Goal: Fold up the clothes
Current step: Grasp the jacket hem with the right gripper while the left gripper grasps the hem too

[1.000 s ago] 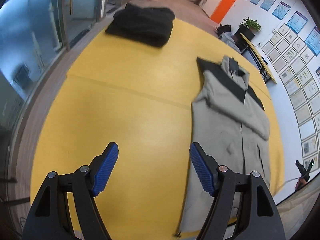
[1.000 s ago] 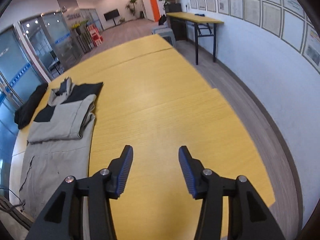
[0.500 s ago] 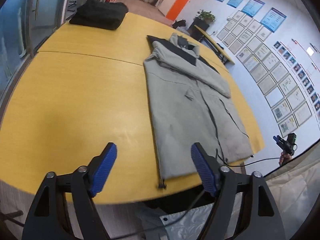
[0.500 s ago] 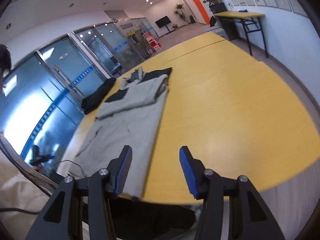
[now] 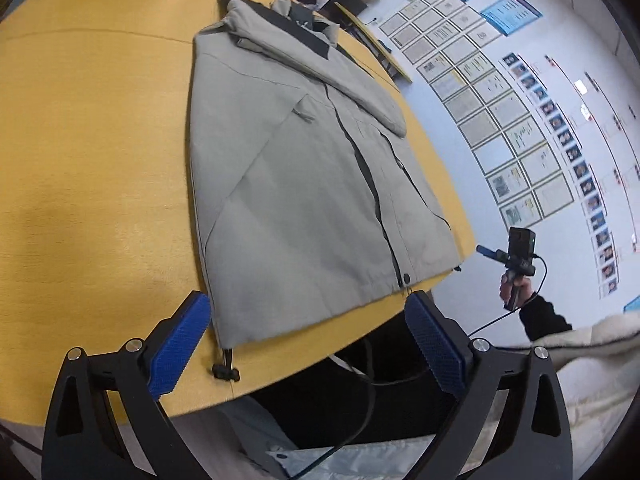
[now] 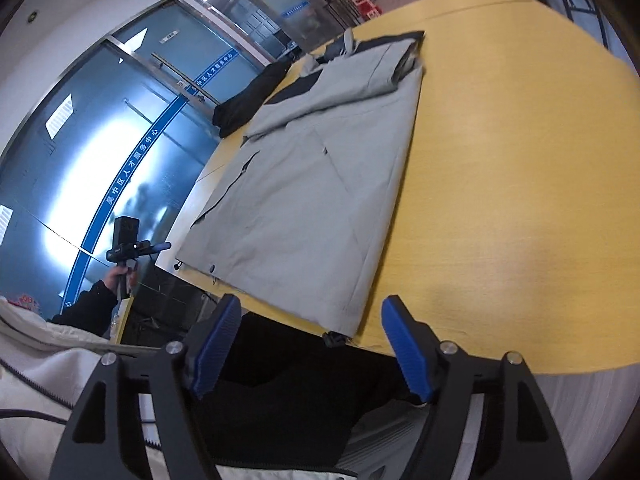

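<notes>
A grey jacket [image 5: 304, 184] with black collar panels lies flat on the yellow table [image 5: 92, 148], sleeves folded in, hem at the near edge. My left gripper [image 5: 308, 344] hovers just before the hem, its jaws opening wide, nothing pressed between them. In the right wrist view the same jacket [image 6: 312, 184] stretches away from the table [image 6: 520, 200] edge, and my right gripper [image 6: 312, 344] sits below the hem's near corner, its jaws also opening and empty. The other gripper [image 5: 486, 251] shows small at the jacket's far hem corner, held by a hand; it appears likewise [image 6: 160, 246] in the right view.
A black folded garment [image 6: 248, 96] lies beyond the jacket's collar at the far end of the table. Glass doors stand on one side, a wall of framed sheets [image 5: 500, 120] on the other. A black cable [image 5: 360, 412] hangs below the near table edge. A cream coat [image 6: 48, 360] is close by.
Both grippers swung down and toward the jacket's hem from opposite sides; the table's near edge now lies right in front of them. Both pairs of jaws stand wider than before.
</notes>
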Motion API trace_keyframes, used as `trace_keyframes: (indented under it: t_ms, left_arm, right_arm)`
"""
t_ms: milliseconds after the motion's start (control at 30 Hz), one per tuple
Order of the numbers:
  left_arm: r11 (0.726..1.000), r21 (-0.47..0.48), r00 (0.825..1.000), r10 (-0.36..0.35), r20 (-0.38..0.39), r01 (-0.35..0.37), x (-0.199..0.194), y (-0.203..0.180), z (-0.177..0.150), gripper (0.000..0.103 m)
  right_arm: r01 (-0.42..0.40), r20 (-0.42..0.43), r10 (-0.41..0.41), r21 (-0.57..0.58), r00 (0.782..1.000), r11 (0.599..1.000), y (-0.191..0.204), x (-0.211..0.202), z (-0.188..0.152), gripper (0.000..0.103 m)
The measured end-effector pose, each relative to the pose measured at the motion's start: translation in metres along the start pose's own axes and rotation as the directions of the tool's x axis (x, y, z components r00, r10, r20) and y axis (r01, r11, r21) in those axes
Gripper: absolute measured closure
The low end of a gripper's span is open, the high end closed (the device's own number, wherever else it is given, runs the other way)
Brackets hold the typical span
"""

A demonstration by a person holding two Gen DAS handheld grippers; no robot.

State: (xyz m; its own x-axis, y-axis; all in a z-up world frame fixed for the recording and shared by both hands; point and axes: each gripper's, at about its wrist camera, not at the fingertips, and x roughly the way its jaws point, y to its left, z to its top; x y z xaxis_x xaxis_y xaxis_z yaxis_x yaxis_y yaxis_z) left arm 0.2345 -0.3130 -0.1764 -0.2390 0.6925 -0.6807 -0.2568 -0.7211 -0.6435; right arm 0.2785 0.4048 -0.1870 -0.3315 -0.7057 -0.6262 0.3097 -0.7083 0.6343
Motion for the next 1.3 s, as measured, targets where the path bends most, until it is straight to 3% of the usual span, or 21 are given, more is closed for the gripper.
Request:
trace_keyframes:
  t_ms: [167, 333, 400, 600, 767, 900, 1067, 1200, 1300]
  left_arm:
    - [1.000, -0.004, 0.996, -0.007, -0.085, 0.006, 0.028, 0.001, 0.004, 0.001]
    - [0.999, -0.006, 0.991, 0.030, -0.129, -0.031, 0.050, 0.002, 0.005, 0.000]
    - [0.999, -0.007, 0.990, 0.040, -0.136, -0.041, 0.053, 0.004, 0.006, 0.000]
    - [0.998, 0.028, 0.983, 0.064, -0.174, -0.060, 0.058, 0.003, 0.010, 0.000]
    - [0.991, 0.051, 0.971, 0.133, -0.198, -0.126, 0.052, 0.010, 0.019, 0.000]
    - [0.999, -0.011, 0.979, 0.049, -0.196, -0.052, 0.046, 0.027, 0.026, 0.000]
    - [0.997, -0.067, 0.968, -0.050, -0.246, 0.034, 0.055, 0.029, 0.031, 0.000]
    - [0.981, -0.128, 0.935, -0.179, -0.308, 0.145, 0.071, 0.022, 0.026, 0.001]
    - [0.958, -0.175, 0.897, -0.277, -0.345, 0.229, 0.081, 0.017, 0.020, 0.000]
  right_arm:
    - [0.062, -0.144, -0.060, 0.007, 0.988, 0.998, 0.001, 0.035, 0.009, 0.017]
    - [0.162, -0.277, -0.151, 0.015, 0.949, 0.987, -0.004, 0.071, 0.008, 0.014]
    - [0.164, -0.316, -0.144, 0.035, 0.938, 0.986, -0.008, 0.082, 0.007, 0.012]
    - [0.123, -0.285, -0.086, 0.116, 0.955, 0.986, -0.010, 0.090, 0.015, 0.004]
    - [0.122, -0.316, -0.075, 0.132, 0.946, 0.984, -0.007, 0.096, 0.021, 0.002]
    - [0.143, -0.345, -0.088, 0.138, 0.934, 0.980, -0.006, 0.099, 0.025, 0.002]
    - [0.175, -0.372, -0.109, 0.150, 0.922, 0.973, -0.004, 0.104, 0.028, 0.000]
    - [0.185, -0.389, -0.119, 0.137, 0.913, 0.973, -0.001, 0.109, 0.031, 0.000]
    - [0.190, -0.397, -0.130, 0.116, 0.909, 0.975, 0.003, 0.112, 0.032, 0.003]
